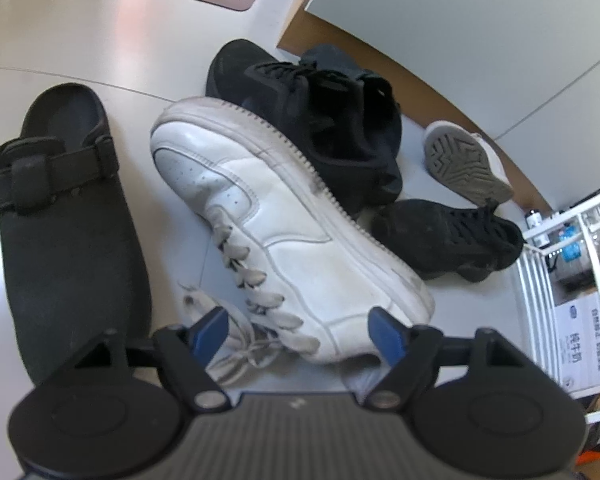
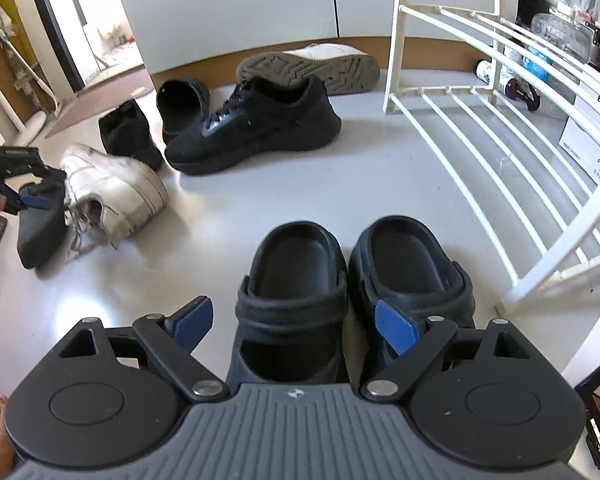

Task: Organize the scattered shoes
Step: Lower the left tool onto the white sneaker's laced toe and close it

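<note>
the white sneaker (image 1: pixel 276 224) lies tipped on its side on the pale floor (image 1: pixel 100 40), and everything else is placed from it. the left gripper (image 1: pixel 300 332) sits at its heel end with jaws spread wide, one blue pad either side of the collar and loose laces; whether the pads touch the leather cannot be told, and the heel opening is cut off behind the gripper body. just left of the sneaker lies a black strapped clog (image 1: pixel 56 216), its toe end running out of sight below. touching the sneaker's sole edge behind is a black lace-up sneaker (image 1: pixel 312 120), its heel a dark mass hard to read. beyond that, a second black sneaker (image 1: pixel 452 236) and an upturned grey-soled shoe (image 1: pixel 464 164) lie near the brown baseboard.

in the right wrist view the white sneaker (image 2: pixel 116 192) sits far left, blurred. well right of it, the right gripper (image 2: pixel 296 328) hangs open-jawed over a pair of black clogs (image 2: pixel 352 276) standing side by side, fronts hidden under the gripper. the white rack (image 2: pixel 480 128) stands right of the pair, its far side cut off.
</note>
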### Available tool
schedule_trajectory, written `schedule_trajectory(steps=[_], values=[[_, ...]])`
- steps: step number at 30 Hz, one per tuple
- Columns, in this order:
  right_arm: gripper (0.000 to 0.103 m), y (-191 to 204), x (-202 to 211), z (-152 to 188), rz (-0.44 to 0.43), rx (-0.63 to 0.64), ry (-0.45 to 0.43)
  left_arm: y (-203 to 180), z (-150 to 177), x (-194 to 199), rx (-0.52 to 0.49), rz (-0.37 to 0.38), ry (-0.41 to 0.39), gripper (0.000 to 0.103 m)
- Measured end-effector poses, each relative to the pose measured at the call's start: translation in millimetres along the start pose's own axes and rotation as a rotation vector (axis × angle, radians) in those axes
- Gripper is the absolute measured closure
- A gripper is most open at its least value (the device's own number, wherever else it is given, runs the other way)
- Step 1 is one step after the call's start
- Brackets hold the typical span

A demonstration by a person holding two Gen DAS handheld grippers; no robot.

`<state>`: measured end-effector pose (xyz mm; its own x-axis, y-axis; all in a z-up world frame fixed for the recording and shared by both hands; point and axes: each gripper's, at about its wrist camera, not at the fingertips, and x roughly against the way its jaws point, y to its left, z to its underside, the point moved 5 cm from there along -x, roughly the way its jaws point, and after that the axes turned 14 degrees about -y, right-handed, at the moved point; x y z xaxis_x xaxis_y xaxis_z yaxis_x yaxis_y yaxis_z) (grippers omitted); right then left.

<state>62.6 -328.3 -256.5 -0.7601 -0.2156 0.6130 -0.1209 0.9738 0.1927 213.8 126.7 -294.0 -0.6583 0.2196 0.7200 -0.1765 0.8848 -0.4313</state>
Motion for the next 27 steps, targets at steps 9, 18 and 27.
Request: schedule_trajectory(steps=[9, 18, 27], values=[[0.011, 10.2, -0.6, 2.9, -0.029, 0.014, -0.019, -3.1, 12.9, -14.8, 0.001, 0.089, -0.02, 0.052], [0.011, 21.4, 2.4, 6.2, -0.058, 0.041, -0.038, -1.1, 3.6, 1.2, 0.092, 0.186, -0.073, 0.079], [0.011, 25.4, 3.7, 8.8, -0.064, 0.046, -0.036, -1.2, 10.0, 21.1, 0.131, 0.239, -0.065, 0.103]])
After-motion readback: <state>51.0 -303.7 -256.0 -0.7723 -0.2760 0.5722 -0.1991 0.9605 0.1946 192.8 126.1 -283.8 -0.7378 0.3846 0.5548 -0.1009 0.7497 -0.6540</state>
